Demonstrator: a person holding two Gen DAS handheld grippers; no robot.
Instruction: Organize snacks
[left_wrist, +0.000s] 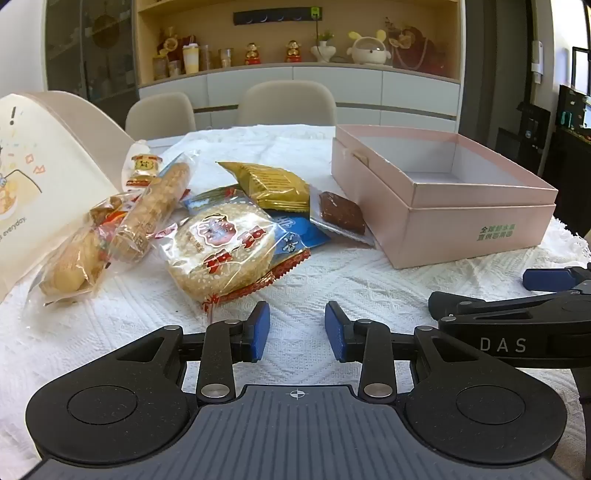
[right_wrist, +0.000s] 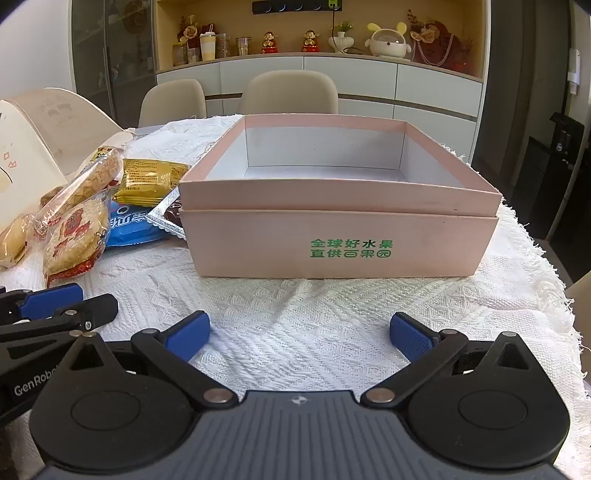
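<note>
Two empty claws, left (left_wrist: 297, 328) narrowly parted, right (right_wrist: 300, 334) wide, face one pink box (right_wrist: 340, 240) and seven snack packets (left_wrist: 221, 251).

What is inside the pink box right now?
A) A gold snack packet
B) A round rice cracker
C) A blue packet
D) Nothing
D: the pink box shows only its bare white floor and walls, while the snacks, gold, blue and round ones alike, all lie on the cloth to its left.
</note>
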